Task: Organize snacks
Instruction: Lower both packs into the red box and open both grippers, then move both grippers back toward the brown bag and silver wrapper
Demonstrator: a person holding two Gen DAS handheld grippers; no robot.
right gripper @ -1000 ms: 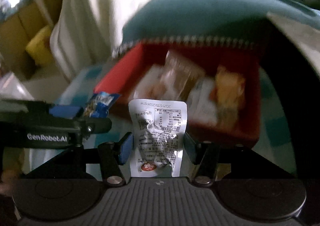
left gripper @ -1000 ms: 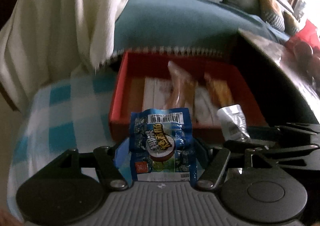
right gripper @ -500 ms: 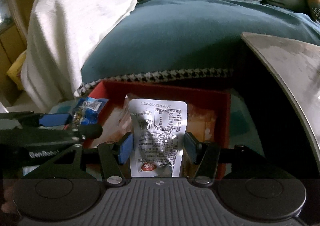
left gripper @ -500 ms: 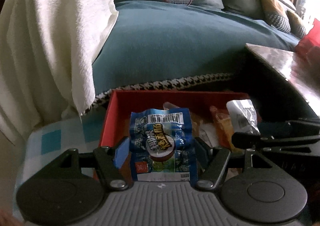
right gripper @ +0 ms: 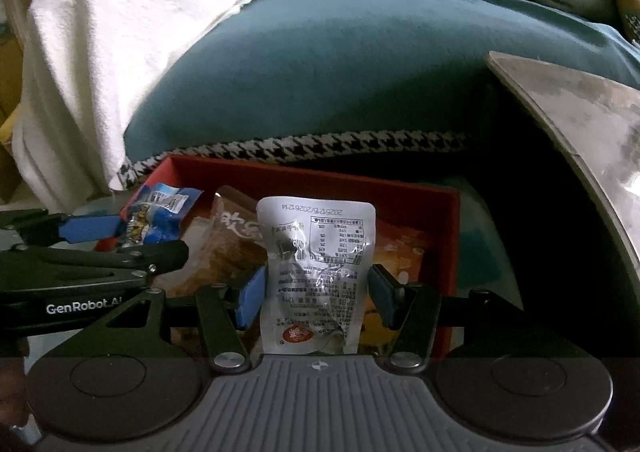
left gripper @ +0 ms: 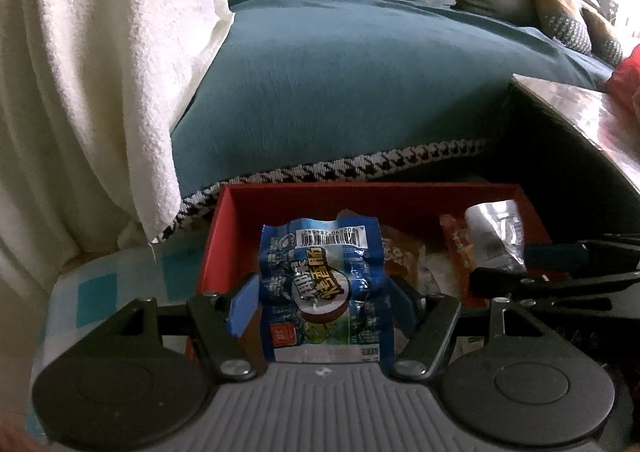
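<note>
So the left gripper point(left gripper: 322, 302) is clamped on a blue snack packet point(left gripper: 320, 284), blue pads pressing both sides, the packet standing upright with its barcode end up, right over the near-left part of the red box point(left gripper: 360, 198). The right gripper point(right gripper: 316, 296) has a silver packet point(right gripper: 318, 276) upright between its pads; there's a sliver of gap on each side, so I can't tell if it's really pinching it, and it sits over the box's middle. Orange and tan snack bags point(right gripper: 228, 248) already lie in the box. Behind the box is a teal sofa cushion point(left gripper: 352, 92). Compared to a second ago, both packets have come forward from the box's near edge to above its inside, and the blur is gone.
</note>
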